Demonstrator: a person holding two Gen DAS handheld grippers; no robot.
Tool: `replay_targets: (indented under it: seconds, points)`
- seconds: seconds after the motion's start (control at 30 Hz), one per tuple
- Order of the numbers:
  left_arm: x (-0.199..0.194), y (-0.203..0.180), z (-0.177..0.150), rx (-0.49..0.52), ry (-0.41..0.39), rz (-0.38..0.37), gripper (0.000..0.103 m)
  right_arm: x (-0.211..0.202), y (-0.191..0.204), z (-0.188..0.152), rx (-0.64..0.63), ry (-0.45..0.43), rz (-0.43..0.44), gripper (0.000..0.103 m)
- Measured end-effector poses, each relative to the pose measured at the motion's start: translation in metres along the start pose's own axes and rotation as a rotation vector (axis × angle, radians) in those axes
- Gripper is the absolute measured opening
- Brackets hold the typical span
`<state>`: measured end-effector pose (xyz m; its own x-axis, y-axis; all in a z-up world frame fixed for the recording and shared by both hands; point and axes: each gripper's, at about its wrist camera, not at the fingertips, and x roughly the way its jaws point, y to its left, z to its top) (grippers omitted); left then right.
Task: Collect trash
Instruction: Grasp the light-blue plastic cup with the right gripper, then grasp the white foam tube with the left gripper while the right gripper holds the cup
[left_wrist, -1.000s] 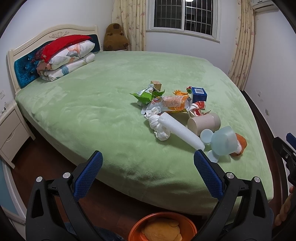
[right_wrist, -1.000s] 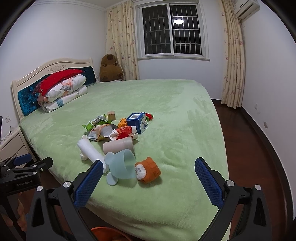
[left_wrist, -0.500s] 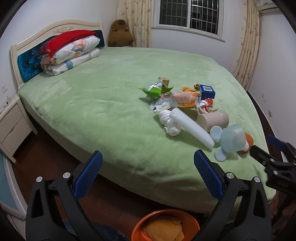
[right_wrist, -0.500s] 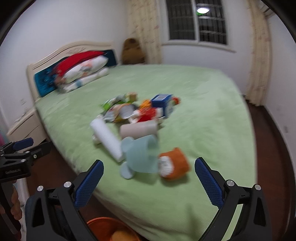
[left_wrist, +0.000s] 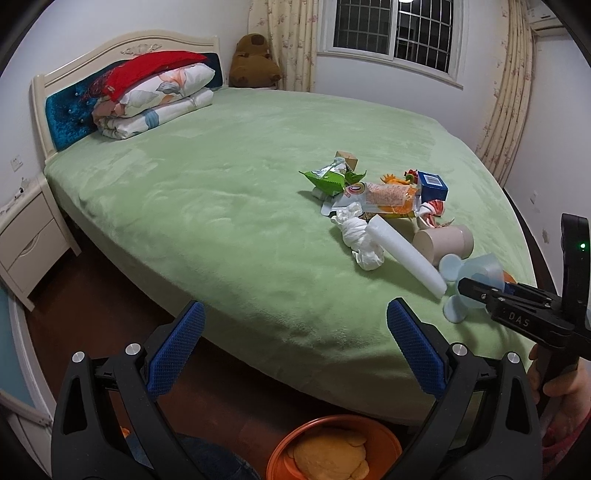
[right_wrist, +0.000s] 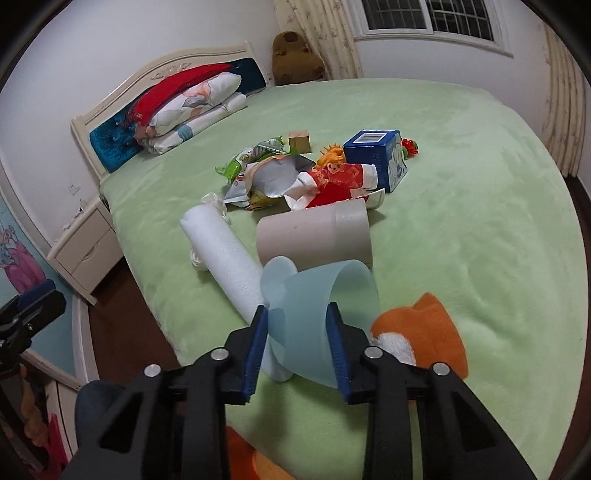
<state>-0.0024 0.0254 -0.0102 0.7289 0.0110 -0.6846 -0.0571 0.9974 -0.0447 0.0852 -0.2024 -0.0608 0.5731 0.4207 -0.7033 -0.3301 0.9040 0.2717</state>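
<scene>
The translucent pale-blue plastic goblet (right_wrist: 317, 295), lying tipped on the green bed cover (right_wrist: 461, 229), is clamped between the right gripper (right_wrist: 297, 325) pads; the left gripper (left_wrist: 293, 325) is held wide, nothing between

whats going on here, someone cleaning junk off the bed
Yes. A person with a handheld gripper in each hand is collecting trash from a green bed. The right gripper has closed on a pale blue plastic cup lying on its side at the near edge of the pile. The left gripper hangs open over the floor, holding nothing. Wrappers, a white foam tube, a beige cup and a blue box lie on the bed. An orange bin sits on the floor below.
</scene>
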Motion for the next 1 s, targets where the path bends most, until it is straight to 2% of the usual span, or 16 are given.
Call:
replay_targets:
  seconds: [0.03, 0.17, 0.5, 0.6, 0.73, 0.9, 1.0]
  points:
    - [0.001, -0.001, 0.000, 0.001, 0.002, 0.001, 0.096, -0.003, 0.001, -0.001, 0.013, 0.002, 0.020, 0.009]
    - [0.005, -0.001, 0.000, -0.005, 0.016, -0.004, 0.096, -0.015, 0.006, 0.002, 0.015, -0.021, 0.035, 0.009]
    - [0.015, -0.008, -0.002, -0.006, 0.047, -0.024, 0.096, -0.049, 0.006, 0.012, 0.012, -0.101, 0.031, 0.009]
    - [0.023, -0.013, 0.000, -0.024, 0.069, -0.057, 0.096, -0.069, 0.009, 0.013, -0.001, -0.146, 0.022, 0.009]
    - [0.042, -0.023, 0.005, -0.089, 0.130, -0.142, 0.096, -0.097, 0.010, 0.011, 0.000, -0.210, 0.030, 0.009]
    - [0.071, -0.047, 0.010, -0.154, 0.213, -0.246, 0.096, -0.120, 0.007, 0.007, 0.005, -0.260, 0.017, 0.009]
    - [0.091, -0.056, 0.013, -0.206, 0.265, -0.279, 0.096, -0.130, 0.008, 0.004, -0.009, -0.279, -0.010, 0.009]
